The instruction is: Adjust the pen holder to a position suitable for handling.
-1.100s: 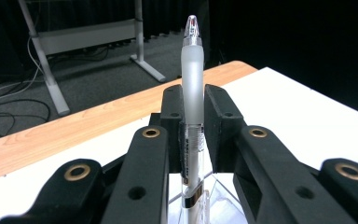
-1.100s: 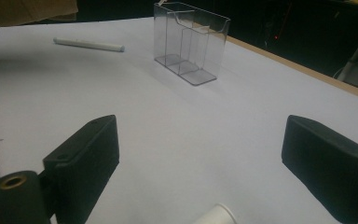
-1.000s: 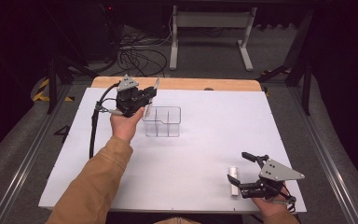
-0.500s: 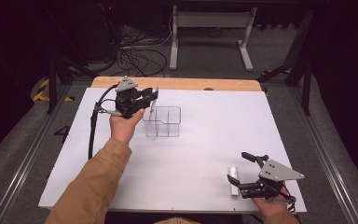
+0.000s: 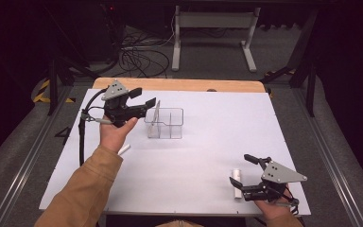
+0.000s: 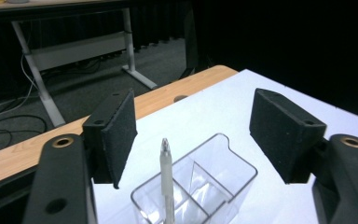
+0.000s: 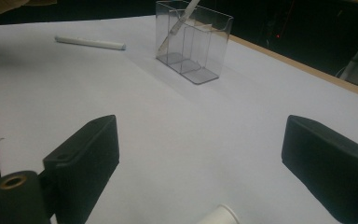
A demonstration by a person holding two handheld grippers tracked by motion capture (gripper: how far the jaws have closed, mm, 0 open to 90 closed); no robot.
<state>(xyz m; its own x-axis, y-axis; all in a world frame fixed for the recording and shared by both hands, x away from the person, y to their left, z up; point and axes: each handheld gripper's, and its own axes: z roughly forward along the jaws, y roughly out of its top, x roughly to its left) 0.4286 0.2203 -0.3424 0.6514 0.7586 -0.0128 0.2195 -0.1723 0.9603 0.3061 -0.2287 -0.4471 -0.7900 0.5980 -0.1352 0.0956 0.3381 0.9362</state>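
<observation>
Clear organizer (image 5: 165,124) holds pen (image 6: 166,179) — left gripper (image 5: 144,101) jaws just opened, empty; right gripper (image 5: 240,176) jaws wide.

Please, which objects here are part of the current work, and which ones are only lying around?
Part of the work:
- clear organizer with compartments
- pen standing tilted in it, just released as the left gripper jaws have been opening
- white marker by the open right gripper
- white marker lying on the table

Only lying around:
- cables on the floor
- metal frame behind the table

Pen (image 5: 156,111) in organizer (image 5: 165,124); marker (image 5: 237,190) near right table edge.
</observation>
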